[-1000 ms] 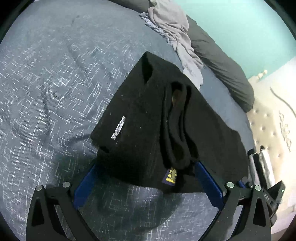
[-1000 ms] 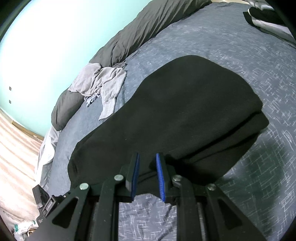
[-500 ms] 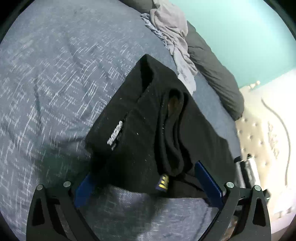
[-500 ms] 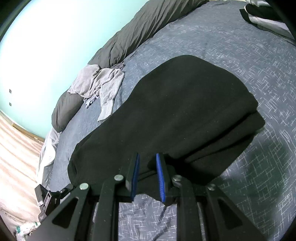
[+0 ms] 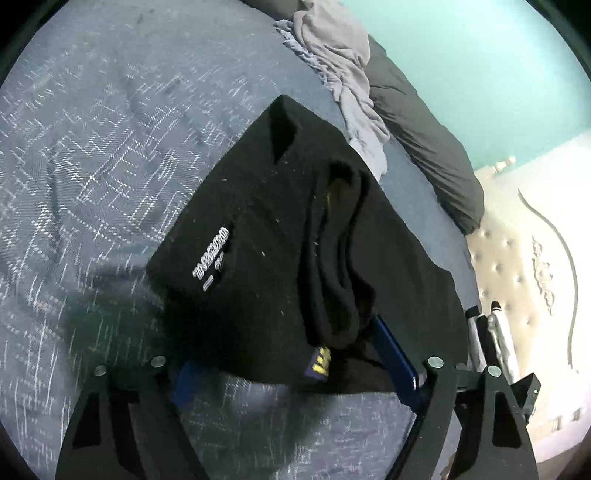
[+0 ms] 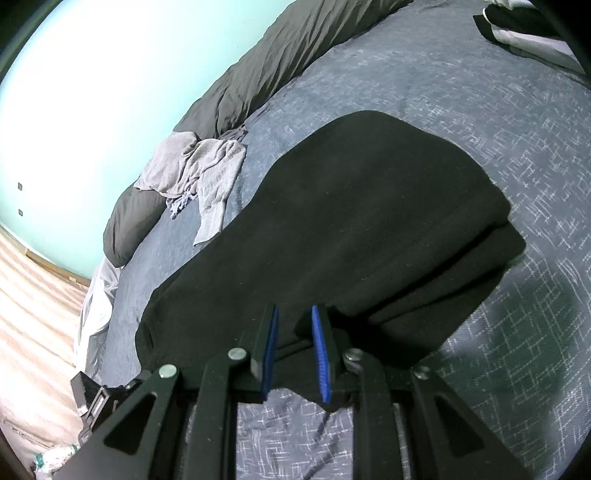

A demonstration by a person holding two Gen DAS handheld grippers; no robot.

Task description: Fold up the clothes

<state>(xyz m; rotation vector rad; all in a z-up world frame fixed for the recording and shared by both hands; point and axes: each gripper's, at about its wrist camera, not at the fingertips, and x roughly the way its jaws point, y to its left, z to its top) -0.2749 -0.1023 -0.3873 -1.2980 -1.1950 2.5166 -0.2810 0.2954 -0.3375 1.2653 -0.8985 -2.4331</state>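
Bed cover (image 5: 92,155), blue-grey with a white crosshatch weave, fills most of both views. Teal wall (image 6: 92,74) runs along the far side, at 1 o'clock in the left wrist view and 10 o'clock in the right.

Dark grey duvet (image 6: 295,59) lies rolled along the wall edge of the bed, from 12 round to 9 o'clock in the right wrist view. Cream tufted headboard (image 5: 517,266) sits at 3 o'clock in the left view.

Black garment (image 6: 351,229) — folded, several layers thick — lies on the bed cover at centre of both views. In the left wrist view its near edge hangs slightly clear of the cover, with shadow beneath. White lettering (image 5: 211,258) on its left panel; small yellow-and-blue tag (image 5: 320,363) at the near edge, about 6 o'clock.

Crumpled light grey garment (image 6: 195,173) rests against the duvet, at 10 o'clock from the black one and apart from it. Folded black-and-white clothing (image 6: 532,33) at 1 o'clock, well apart.

Left gripper (image 5: 291,373): jaws spread wide, blue pads to either side of the garment's near edge, left pad partly hidden under the cloth. Not clamped.

Right gripper (image 6: 293,354): blue pads drawn close together with black cloth between them — clenched on the garment's near edge.
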